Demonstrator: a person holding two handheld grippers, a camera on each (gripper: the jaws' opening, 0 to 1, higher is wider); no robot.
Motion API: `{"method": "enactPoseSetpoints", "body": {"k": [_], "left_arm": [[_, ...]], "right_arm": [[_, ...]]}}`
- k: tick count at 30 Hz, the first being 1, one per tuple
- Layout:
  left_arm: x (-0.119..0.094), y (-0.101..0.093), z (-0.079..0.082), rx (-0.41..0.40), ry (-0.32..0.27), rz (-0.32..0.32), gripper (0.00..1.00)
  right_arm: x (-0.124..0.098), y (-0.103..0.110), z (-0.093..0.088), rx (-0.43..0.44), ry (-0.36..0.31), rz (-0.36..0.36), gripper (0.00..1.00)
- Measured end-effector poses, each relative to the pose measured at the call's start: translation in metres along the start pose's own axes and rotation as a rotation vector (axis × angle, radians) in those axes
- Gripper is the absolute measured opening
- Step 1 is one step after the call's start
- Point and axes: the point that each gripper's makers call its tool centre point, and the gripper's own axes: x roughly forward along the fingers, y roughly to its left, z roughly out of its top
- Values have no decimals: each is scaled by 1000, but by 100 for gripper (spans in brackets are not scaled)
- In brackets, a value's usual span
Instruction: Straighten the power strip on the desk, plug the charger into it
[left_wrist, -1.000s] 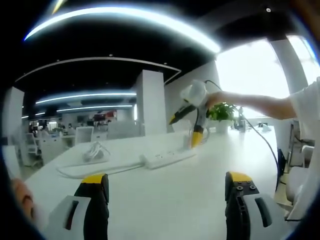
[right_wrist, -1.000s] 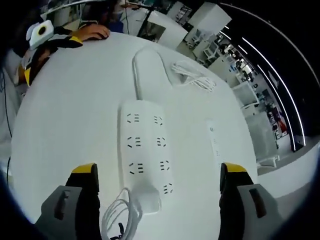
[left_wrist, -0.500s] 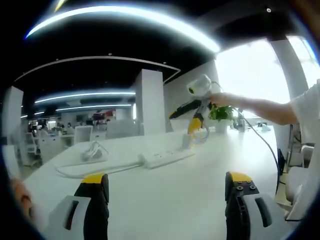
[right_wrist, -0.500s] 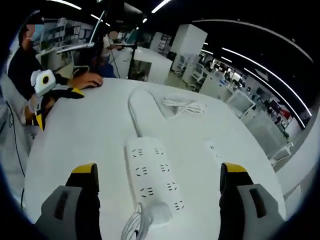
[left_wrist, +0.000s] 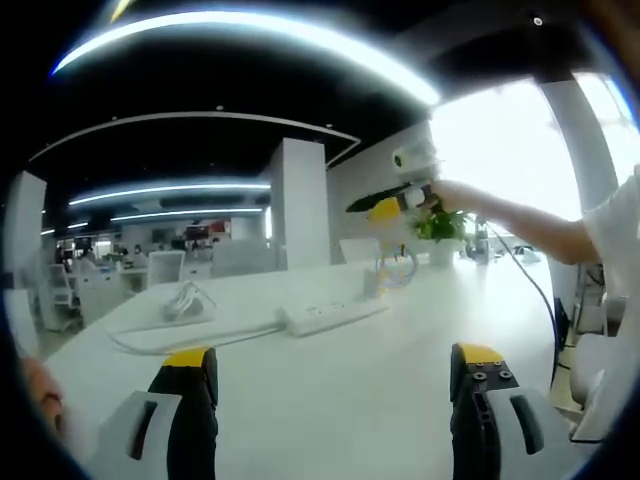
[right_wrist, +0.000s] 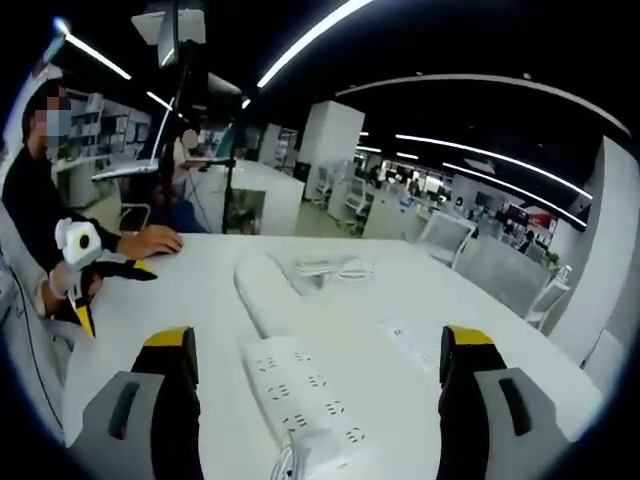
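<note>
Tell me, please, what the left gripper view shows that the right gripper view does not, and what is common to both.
Left gripper view alone: a potted plant before a bright window, and the right gripper raised over the desk. Right gripper view alone: a seated person with a hand on the desk, the left gripper beside them, and the sockets of the power strip seen close. Both share the white desk, the power strip and a coiled white cable.

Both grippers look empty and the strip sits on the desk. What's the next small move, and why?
Probably lower the right gripper onto the near end of the power strip to straighten it. Its jaws stand open and empty, raised above the white desk, and the strip lies angled between them. The left gripper hangs open too.
</note>
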Motion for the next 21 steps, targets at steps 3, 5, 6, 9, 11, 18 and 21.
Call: {"method": "enactPoseSetpoints", "body": {"k": [3, 5, 6, 9, 11, 18, 21], "left_arm": [[0, 0, 0, 0, -1, 0, 99], [0, 0, 0, -1, -1, -1, 99], [0, 0, 0, -1, -2, -1, 99], [0, -1, -1, -5, 0, -2, 99], [0, -1, -1, -7, 2, -3, 99], [0, 0, -1, -7, -1, -1, 99], [0, 0, 0, -6, -1, 0, 99]], "right_arm": [[-7, -3, 4, -14, -18, -48, 100], [-13, -2, 7, -7, -40, -64, 100], [-15, -2, 8, -5, -51, -69, 100], [-22, 0, 10, 5, -63, -77, 100], [-26, -2, 9, 5, -65, -101, 100], [-44, -1, 12, 32, -111, -133, 100], [-54, 0, 13, 36, -132, -148, 99]]}}
